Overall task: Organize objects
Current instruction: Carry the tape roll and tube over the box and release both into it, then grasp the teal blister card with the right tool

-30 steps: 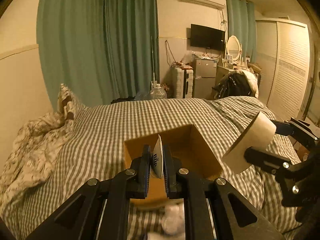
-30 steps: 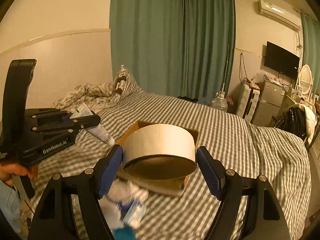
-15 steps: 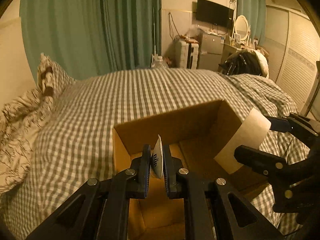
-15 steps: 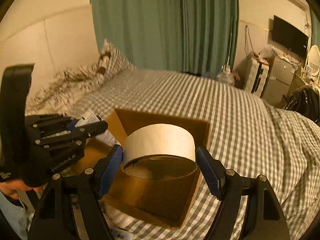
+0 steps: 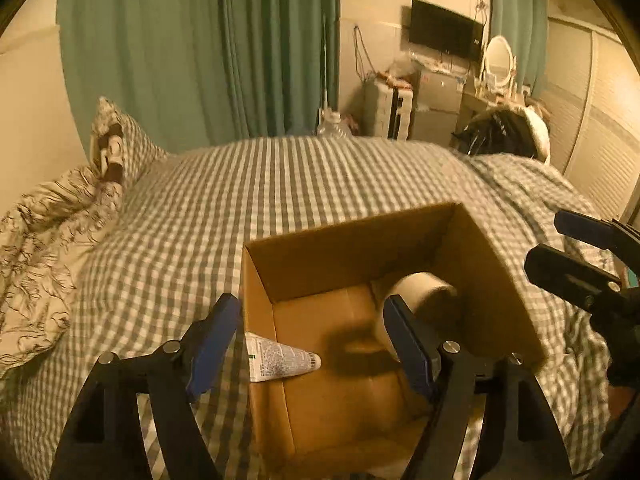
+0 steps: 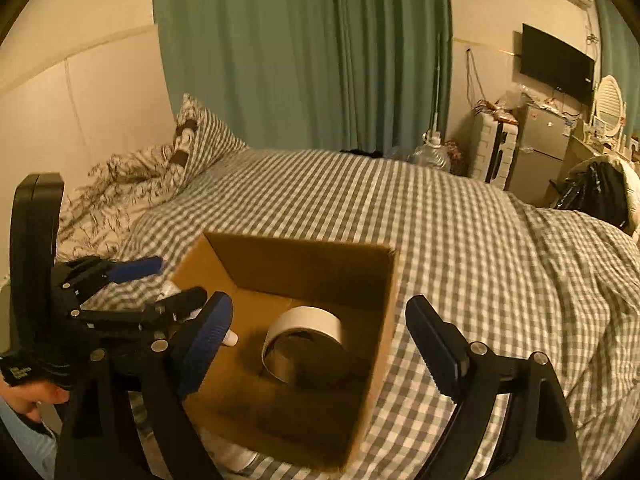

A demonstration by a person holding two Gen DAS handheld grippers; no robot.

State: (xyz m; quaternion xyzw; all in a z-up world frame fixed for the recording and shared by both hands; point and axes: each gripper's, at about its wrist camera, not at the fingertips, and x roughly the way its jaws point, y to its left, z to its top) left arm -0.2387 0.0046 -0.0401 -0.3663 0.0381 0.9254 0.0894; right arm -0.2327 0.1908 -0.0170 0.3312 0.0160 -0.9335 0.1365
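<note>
Both grippers are empty here. The left gripper (image 5: pixel 312 340) has its jaws spread wide with nothing between them, and the right gripper (image 6: pixel 320 332) is the same, jaws wide apart and hovering over the cardboard box (image 6: pixel 384 320) sitting on the checked bed (image 6: pixel 460 220).

The tape roll (image 6: pixel 304 328) is inside the box, down on the floor of it and tilted up on its edge toward the far-right corner. The white tube (image 5: pixel 280 362) is at the box's near-left wall, cap end pointing into the box. I can't tell if it's fully settled on the bottom or caught on the wall.

What could go wrong, my guess:
- If the tube is hung up on the rim, a nudge from the left jaws could flip it out onto the bed.
- The roll is on edge, so bumping the box might send it rolling around.
- The box sits on soft bedding, so leaning a gripper on a wall could tip it.
- The 2 grippers are close together over the box and could knock each other.

Writing: the tube has a block of small print, way too tiny to read. No brand legible anywhere.
</note>
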